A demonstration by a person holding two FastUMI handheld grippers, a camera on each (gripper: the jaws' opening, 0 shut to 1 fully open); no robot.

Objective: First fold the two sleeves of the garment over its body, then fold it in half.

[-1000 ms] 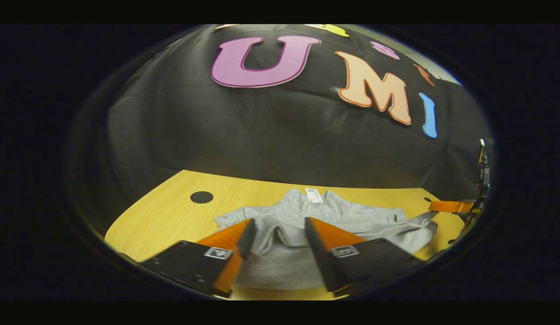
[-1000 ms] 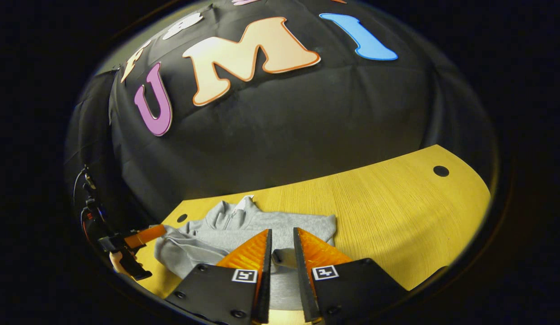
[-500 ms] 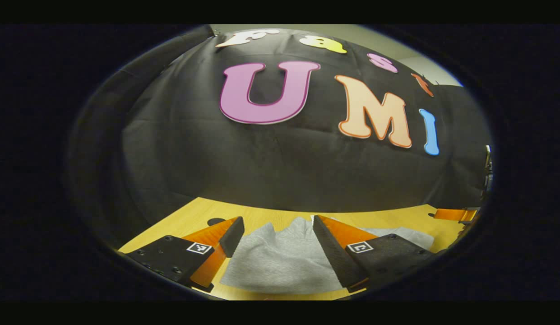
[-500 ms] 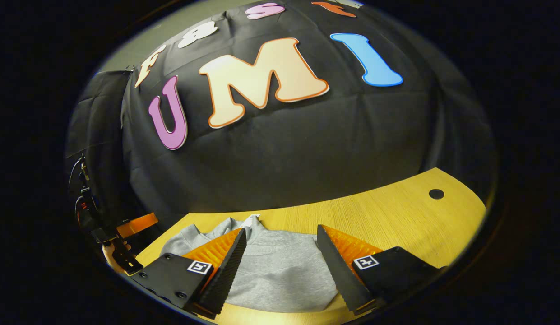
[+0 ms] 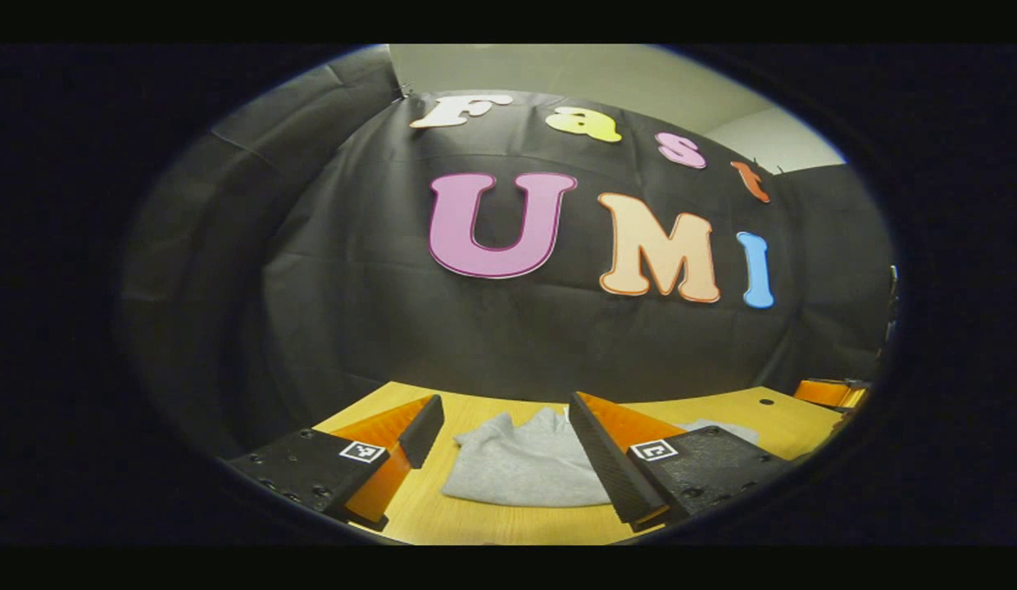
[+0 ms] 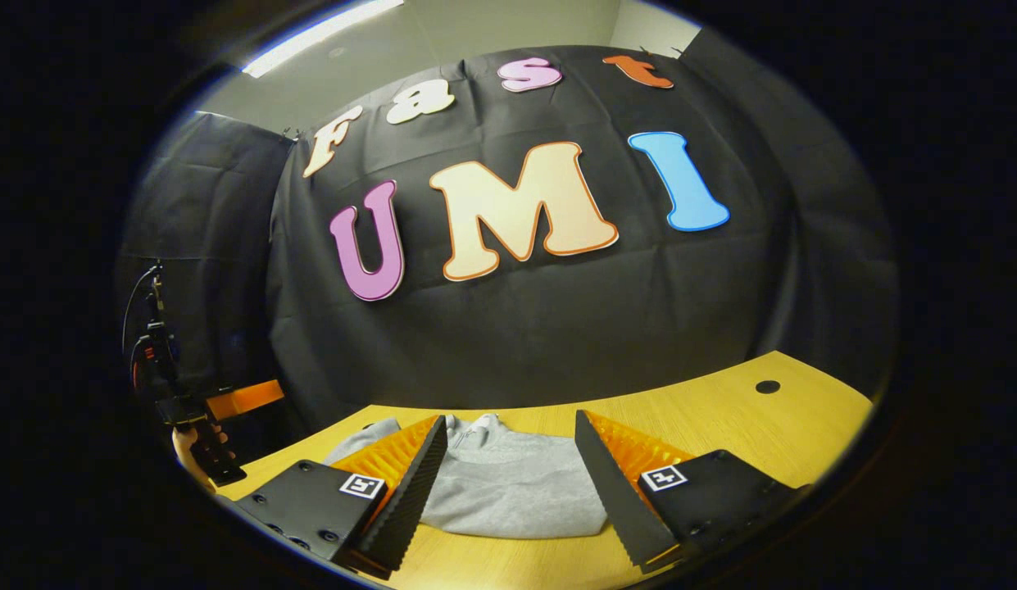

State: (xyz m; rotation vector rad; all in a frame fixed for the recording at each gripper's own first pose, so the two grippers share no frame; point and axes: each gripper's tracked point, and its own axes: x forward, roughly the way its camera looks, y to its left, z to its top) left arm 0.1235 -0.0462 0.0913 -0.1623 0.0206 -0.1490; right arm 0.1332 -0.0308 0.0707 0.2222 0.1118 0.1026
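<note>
Right gripper view's lower centre has the folded grey fleece garment [image 6: 508, 492] lying flat on the yellow wooden table [image 6: 721, 418], collar toward the black cloth wall. The right gripper [image 6: 508, 479] hangs just before it, fingers spread apart and holding nothing. At lower centre of the left gripper view, the left gripper [image 5: 504, 447] likewise stands open and empty before the garment [image 5: 524, 471].

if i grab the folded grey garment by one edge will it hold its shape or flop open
Likely flops: the grey garment looks like soft knit, lying in rounded, rumpled folds. It probably slides easily on the smooth wooden table. Both grippers hover open, off it.
</note>
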